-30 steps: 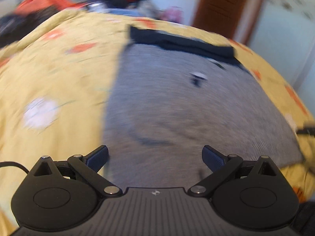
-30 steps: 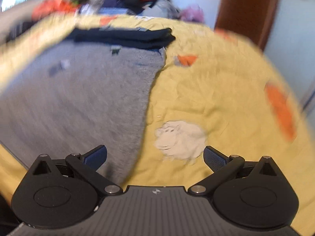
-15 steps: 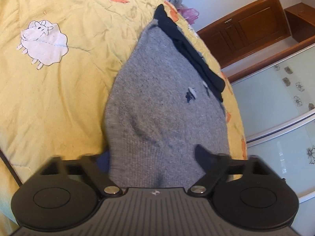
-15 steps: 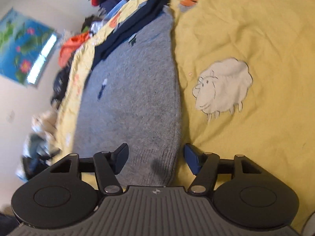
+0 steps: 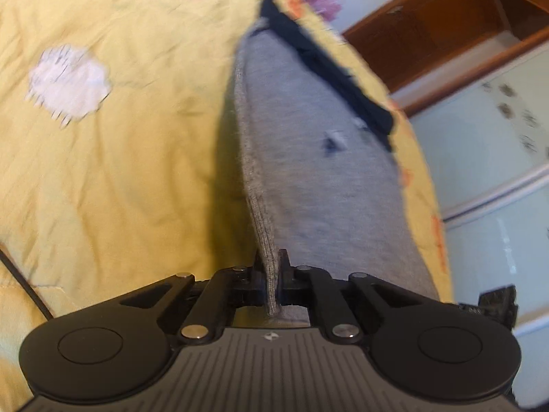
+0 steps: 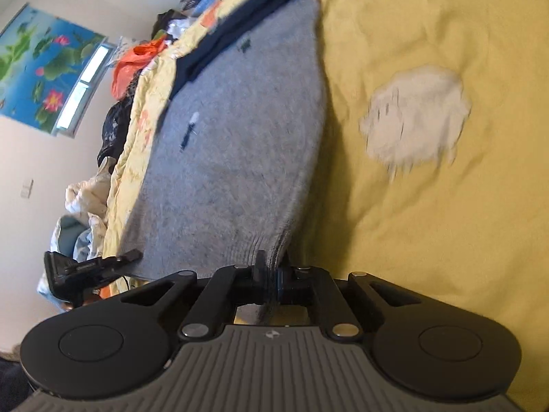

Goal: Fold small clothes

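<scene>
**Both claws pinch the grey garment's near edge**

The left gripper (image 5: 271,276) is pressed together on the near corner of the grey knit garment (image 5: 308,158), at 6 o'clock in its view. The right gripper (image 6: 271,274) likewise pinches the other near corner. The garment stretches toward 12 o'clock over the yellow bedspread (image 5: 120,171), its dark navy band (image 5: 329,75) at the far end.

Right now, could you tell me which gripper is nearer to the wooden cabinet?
Left. The left gripper pinches the grey sweater on the wooden cabinet side; the right gripper holds its opposite corner.
</scene>
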`<action>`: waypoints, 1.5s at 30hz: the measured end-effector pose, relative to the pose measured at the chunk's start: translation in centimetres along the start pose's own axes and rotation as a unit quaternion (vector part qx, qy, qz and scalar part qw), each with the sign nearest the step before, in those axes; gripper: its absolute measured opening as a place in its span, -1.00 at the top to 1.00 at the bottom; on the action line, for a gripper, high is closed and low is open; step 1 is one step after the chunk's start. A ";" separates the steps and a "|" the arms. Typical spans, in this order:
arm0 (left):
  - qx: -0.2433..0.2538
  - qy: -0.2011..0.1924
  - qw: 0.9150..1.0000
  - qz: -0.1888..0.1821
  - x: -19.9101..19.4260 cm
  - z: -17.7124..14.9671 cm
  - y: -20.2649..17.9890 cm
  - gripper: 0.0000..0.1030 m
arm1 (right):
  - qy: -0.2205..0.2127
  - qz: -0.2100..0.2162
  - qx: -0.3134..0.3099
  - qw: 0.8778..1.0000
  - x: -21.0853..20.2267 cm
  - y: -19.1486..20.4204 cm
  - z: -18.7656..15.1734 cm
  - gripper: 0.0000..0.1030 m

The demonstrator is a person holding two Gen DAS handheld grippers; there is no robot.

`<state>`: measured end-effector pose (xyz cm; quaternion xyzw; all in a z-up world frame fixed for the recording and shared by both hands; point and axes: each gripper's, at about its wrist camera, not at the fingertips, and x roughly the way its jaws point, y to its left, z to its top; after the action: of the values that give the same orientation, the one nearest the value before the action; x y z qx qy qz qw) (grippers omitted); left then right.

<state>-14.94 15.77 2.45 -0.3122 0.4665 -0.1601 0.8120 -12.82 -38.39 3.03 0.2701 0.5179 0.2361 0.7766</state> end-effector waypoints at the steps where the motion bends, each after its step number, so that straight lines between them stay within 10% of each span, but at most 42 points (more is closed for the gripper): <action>1: 0.014 -0.001 1.000 0.005 -0.4 -0.1 -0.3 0.90 | 0.003 -0.015 -0.014 1.000 -0.8 0.1 0.1 0.85; 11: 0.012 0.023 0.999 0.030 -0.5 0.3 2.1 0.89 | 0.012 -0.043 0.005 0.999 -0.2 -2.0 -1.1 0.82; 16: 0.091 -0.030 0.991 0.097 -4.3 3.6 -0.2 0.87 | -0.084 -0.090 -0.005 0.992 -3.1 -0.5 1.6 -0.07; 19: 0.158 -0.120 0.966 0.164 -3.3 6.0 -4.0 0.79 | -0.166 -0.113 -0.041 0.979 -2.4 2.1 4.8 -0.32; 23: 0.151 -0.161 0.959 0.177 4.6 8.7 -7.9 -0.22 | -0.228 -0.074 -0.046 0.970 3.9 5.0 9.5 -0.56; 26: 0.175 -0.152 0.950 0.209 11.6 10.1 -10.5 -0.24 | -0.230 -0.095 -0.079 0.965 10.5 7.3 13.0 -0.55; 31: 0.216 -0.124 0.934 0.256 19.1 10.6 -11.2 -0.27 | -0.179 -0.253 -0.169 0.936 19.1 8.8 15.5 -0.61; 34: 0.255 -0.134 0.922 0.258 19.2 9.2 -11.1 -0.41 | -0.189 -0.286 -0.230 0.911 19.8 9.0 13.3 -0.77; 45: 0.273 -0.139 0.924 0.227 15.8 7.6 -7.6 -0.92 | -0.202 -0.287 -0.234 0.907 15.5 5.8 9.7 -0.97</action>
<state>-0.02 4.08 -0.16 0.0171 0.3457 -0.0475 0.9370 1.13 -25.75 -0.48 -0.0378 0.3350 0.0578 0.9397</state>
